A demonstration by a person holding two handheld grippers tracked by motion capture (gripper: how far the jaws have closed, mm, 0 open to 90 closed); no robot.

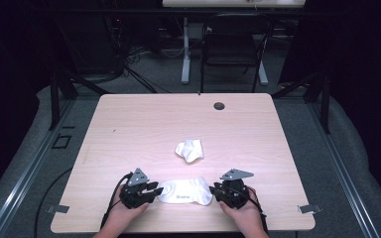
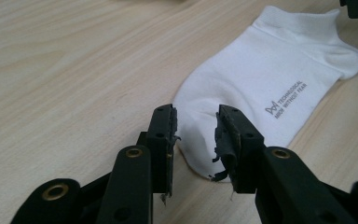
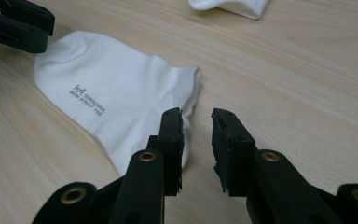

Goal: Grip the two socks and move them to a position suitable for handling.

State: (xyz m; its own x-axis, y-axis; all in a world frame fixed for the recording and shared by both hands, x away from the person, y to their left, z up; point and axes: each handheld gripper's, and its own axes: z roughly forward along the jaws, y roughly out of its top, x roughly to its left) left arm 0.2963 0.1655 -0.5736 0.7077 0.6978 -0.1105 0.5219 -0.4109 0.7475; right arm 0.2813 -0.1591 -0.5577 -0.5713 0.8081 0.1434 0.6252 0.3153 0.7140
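At our left gripper (image 2: 195, 135), the two black jaws stand apart with a clear gap between them, and the rounded toe end of the flat white sock (image 2: 265, 88) lies on the table in that gap, the pads on either side not pressing it. In the left gripper view the sock stretches away from the jaws toward its cuff, small grey lettering printed along its side.

At our right gripper (image 3: 196, 140), the jaws are likewise parted and grip nothing; the cuff end of the same sock (image 3: 121, 102) lies just beside and partly behind the left-hand jaw, while the gap itself shows mostly bare wood.

From the high view, we see the sock (image 1: 185, 192) laid out flat near the front edge of the pale wooden table (image 1: 144, 124), between the left gripper (image 1: 151, 191) and the right gripper (image 1: 217, 191), each held in one of our hands. Farther up the table, well apart from both grippers, a second white sock (image 1: 190, 150) sits crumpled. A round cable hole (image 1: 219, 105) marks the far side.
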